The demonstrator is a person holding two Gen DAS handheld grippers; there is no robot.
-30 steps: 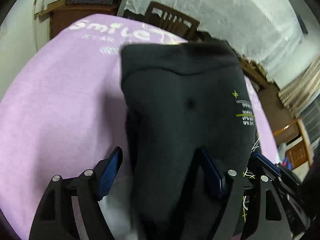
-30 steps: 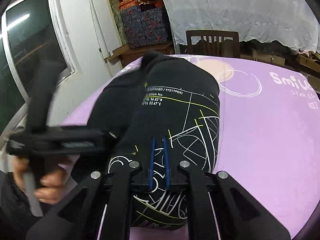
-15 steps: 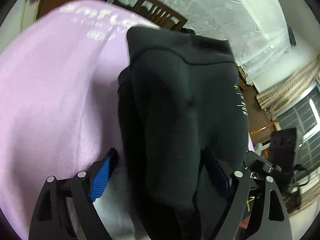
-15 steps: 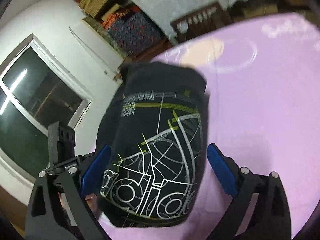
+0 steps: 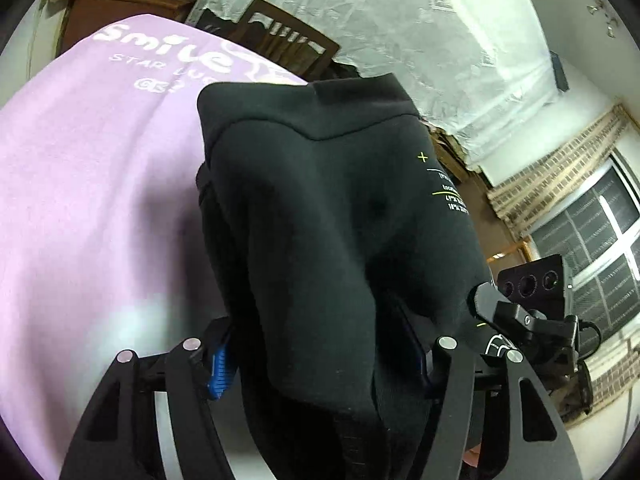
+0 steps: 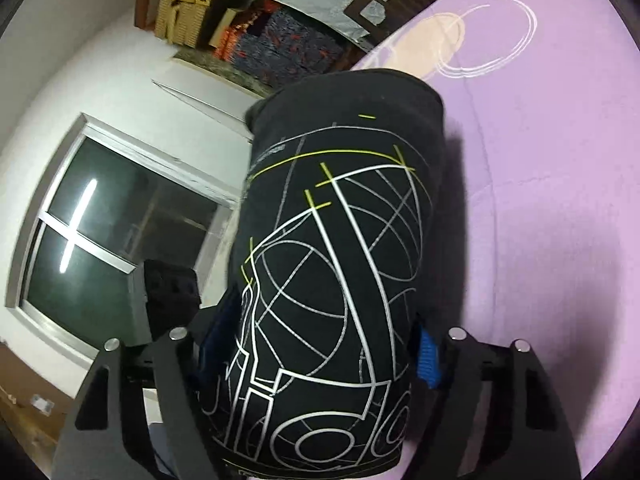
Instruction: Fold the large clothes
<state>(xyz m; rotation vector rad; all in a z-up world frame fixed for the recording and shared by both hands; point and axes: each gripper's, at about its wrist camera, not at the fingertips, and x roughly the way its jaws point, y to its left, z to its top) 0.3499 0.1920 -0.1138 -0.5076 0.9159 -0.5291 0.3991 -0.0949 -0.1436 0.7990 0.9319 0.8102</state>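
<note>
1. Left wrist view: the folded black sweatshirt [image 5: 340, 240] lies on the lilac printed tablecloth [image 5: 88, 200]. The left gripper [image 5: 320, 364] straddles its near end, jaws closing, blue pads seemingly touching cloth.
2. Right wrist view: the right gripper [image 6: 320, 352] brackets the sweatshirt's white line print [image 6: 332, 280], jaws closing against its sides; a dark window [image 6: 112, 240] stands left.

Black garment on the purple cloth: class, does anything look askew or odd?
Nothing is torn or spilled. The folded black garment sits bunched between both closing grippers, left gripper and right gripper, bulging rather than flat on the purple cloth.
</note>
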